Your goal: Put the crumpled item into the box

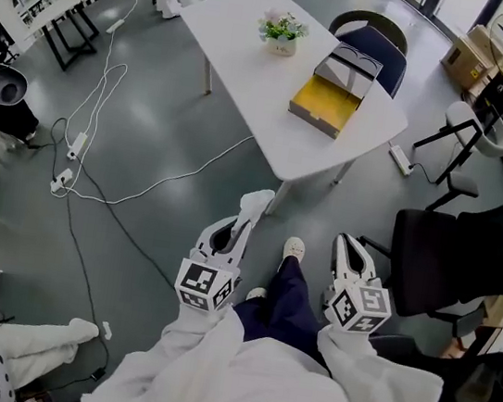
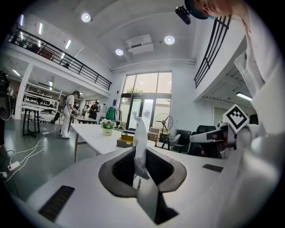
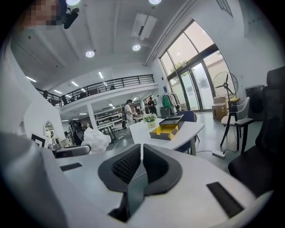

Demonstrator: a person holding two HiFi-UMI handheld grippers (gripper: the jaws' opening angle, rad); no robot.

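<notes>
Left gripper [image 1: 233,233]: jaws clamped on the wad, which sticks up past the tips; held low in front of the person, well short of the table.
Wad [image 2: 140,141]: white, crumpled, pinched between the left pads; also visible in the head view [image 1: 257,202] and from the right gripper view [image 3: 95,140].
Right gripper [image 3: 140,161]: jaws together, nothing between them; held beside the left one, on the person's right [image 1: 349,253].
Box [image 1: 331,93]: open, yellow inside, dark lid tilted back; stands near the table's right end, well apart from both grippers.
Table [image 1: 241,49]: white, ahead of the person.
Plant [image 1: 282,31]: small pot on the table, left of the box.
Chair [image 1: 380,42]: dark, behind the table by the box.
Cables [image 1: 98,102]: white, trailing over the grey floor at left.
</notes>
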